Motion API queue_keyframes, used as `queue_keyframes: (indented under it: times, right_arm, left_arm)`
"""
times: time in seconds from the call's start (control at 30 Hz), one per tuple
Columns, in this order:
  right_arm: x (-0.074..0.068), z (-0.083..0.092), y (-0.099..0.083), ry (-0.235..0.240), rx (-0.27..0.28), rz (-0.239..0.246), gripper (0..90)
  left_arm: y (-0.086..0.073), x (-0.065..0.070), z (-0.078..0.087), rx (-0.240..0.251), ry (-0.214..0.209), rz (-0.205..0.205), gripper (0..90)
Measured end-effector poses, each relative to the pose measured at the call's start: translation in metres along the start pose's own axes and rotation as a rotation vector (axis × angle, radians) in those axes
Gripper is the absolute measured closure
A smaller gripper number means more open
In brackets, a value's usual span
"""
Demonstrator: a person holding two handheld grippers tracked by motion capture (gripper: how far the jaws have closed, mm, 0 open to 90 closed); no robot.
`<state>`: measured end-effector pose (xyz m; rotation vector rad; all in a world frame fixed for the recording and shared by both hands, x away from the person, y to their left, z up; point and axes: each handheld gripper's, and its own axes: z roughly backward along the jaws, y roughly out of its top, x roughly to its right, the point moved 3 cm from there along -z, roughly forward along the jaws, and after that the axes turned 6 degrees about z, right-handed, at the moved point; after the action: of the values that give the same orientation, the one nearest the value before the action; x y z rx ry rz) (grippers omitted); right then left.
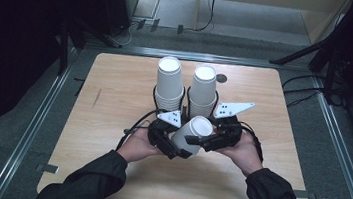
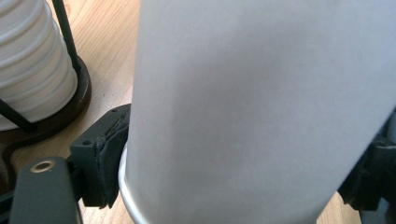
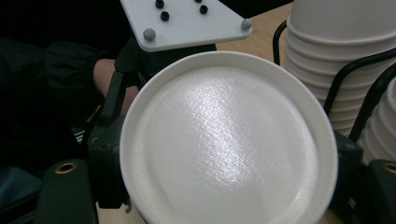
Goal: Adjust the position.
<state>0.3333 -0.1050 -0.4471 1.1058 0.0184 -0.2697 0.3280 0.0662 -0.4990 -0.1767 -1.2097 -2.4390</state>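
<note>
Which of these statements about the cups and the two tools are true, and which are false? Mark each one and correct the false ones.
1. Both tools hold one white cup between them. True: the left tool has its wider end, the right tool its flat end.
2. Two cup stacks stand behind the hands. True.
3. The stacks lie loose on the table. False: they stand upright in a black wire holder.
4. The held cup is upright. False: it is tilted.
5. The held cup is red. False: it is white.
</note>
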Motion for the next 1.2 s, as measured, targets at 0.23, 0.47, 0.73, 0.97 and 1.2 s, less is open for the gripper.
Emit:
queue_keyframes:
  times: [0.23,0.47,0.73,0.97,1.2]
  right_arm:
    - [0.003,0.005,-0.003,0.052,-0.006,-0.03,14.1]
    - [0.004,0.007,-0.014,-0.007,-0.106,0.008,14.3]
    - [0.003,0.001,-0.022,-0.028,-0.166,0.026,14.2]
    - [0.003,-0.003,-0.028,-0.026,-0.175,0.023,16.4]
    - [0.005,-0.005,-0.035,-0.049,-0.219,0.038,16.3]
  left_arm:
    - [0.004,-0.001,0.015,-0.008,0.007,-0.019,14.0]
    - [0.002,-0.003,0.032,-0.05,0.048,-0.02,13.9]
    - [0.004,-0.007,0.048,-0.108,0.092,-0.048,14.0]
    - [0.002,-0.019,0.046,-0.2,0.143,-0.051,13.9]
    - [-0.004,-0.024,0.037,-0.275,0.153,-0.062,13.9]
